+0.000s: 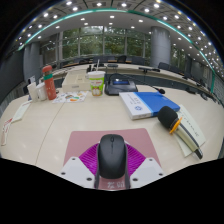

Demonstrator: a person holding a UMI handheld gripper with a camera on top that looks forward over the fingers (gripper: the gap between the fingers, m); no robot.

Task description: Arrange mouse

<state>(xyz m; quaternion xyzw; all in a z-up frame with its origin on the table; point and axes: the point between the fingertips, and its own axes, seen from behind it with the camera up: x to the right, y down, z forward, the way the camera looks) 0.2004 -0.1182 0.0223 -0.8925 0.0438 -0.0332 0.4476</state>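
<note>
A black computer mouse [112,152] sits between my gripper's two fingers, with its front end pointing away from me. My gripper [112,166] is shut on it, and the magenta pads [88,160] press against both of its sides. Under and just ahead of the mouse lies a pale pink flat rectangle [90,137] on the beige table [60,130]. I cannot tell whether the mouse rests on it or hangs just above it.
Beyond the fingers to the right lie a blue and white book [148,103] and a black and yellow tool [172,122]. Bottles [45,85] stand at the far left, a green cup [97,87] and papers further back. A white keyboard [18,112] lies at the left.
</note>
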